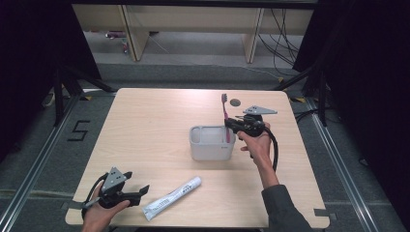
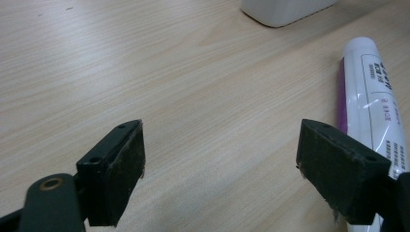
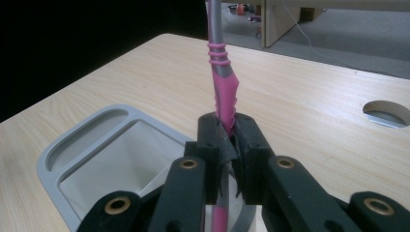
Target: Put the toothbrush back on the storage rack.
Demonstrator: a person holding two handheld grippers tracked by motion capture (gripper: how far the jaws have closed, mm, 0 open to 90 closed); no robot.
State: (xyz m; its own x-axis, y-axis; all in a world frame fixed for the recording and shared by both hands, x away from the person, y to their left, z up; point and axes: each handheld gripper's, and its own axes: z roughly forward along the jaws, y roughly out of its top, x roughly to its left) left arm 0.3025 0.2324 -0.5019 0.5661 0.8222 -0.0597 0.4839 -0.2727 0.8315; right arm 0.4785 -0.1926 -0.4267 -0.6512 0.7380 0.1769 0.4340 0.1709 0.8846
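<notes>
A: What is the right gripper (image 3: pixel 227 133) doing?

B: Its two black jaws are pressing together on a pink toothbrush (image 3: pixel 223 92), clamping the handle partway up. The brush is standing nearly upright, with the head rising above the jaws and the lower end hanging down below them.

A: And what is sitting beneath it?

B: A grey holder (image 3: pixel 72 159) is lying just below and to the left of the jaws in the right gripper view. The lower end of the handle is dipping past its rim at the near corner. From the high view, the right gripper (image 1: pixel 231 124) is hovering at the holder's (image 1: pixel 211 147) far right corner, with the toothbrush (image 1: pixel 225 111) poking up beyond it.

A: How about the left gripper (image 2: pixel 220 164)?

B: Its jaws are standing wide apart over bare wood, gripping nothing. A white toothpaste tube (image 2: pixel 374 104) with a purple stripe is lying just beside the right-hand jaw, outside the gap. The holder's (image 2: pixel 285 10) bottom edge is showing well ahead of the jaws.

A: And from above?

B: The left gripper (image 1: pixel 138 192) is resting low at the near left of the table (image 1: pixel 145 125), pointing towards the tube (image 1: pixel 171 198), which is lying flat just past its tips.
</notes>
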